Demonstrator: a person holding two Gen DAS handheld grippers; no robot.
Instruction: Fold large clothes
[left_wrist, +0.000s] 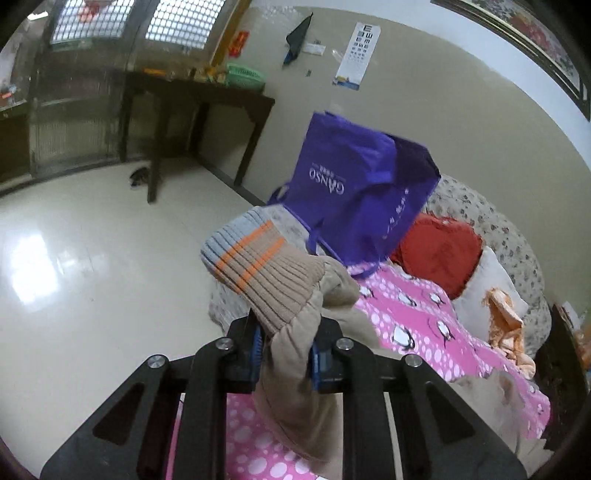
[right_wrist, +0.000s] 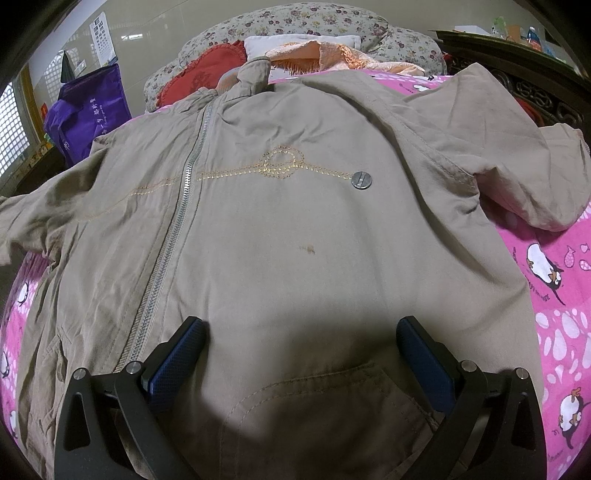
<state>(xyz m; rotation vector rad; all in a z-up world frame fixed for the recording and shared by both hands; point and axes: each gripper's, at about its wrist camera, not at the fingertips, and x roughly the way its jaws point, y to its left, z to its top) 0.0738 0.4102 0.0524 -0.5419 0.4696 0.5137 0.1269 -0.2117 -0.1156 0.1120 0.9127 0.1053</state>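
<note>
A purple bag (left_wrist: 354, 192) was stood at the far side of the pink bedsheet (left_wrist: 424, 325); its contents were hidden. The left gripper (left_wrist: 286, 354) was clamped on the jacket's ribbed cuff (left_wrist: 258, 266). The right gripper (right_wrist: 301, 354) was spread wide over the beige jacket (right_wrist: 295, 229), laid flat on the bed.

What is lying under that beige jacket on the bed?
Under the jacket lies a pink penguin-print sheet, showing on both sides. What the sheet looks like beneath the jacket's middle is covered, so anything else there cannot be seen.
</note>
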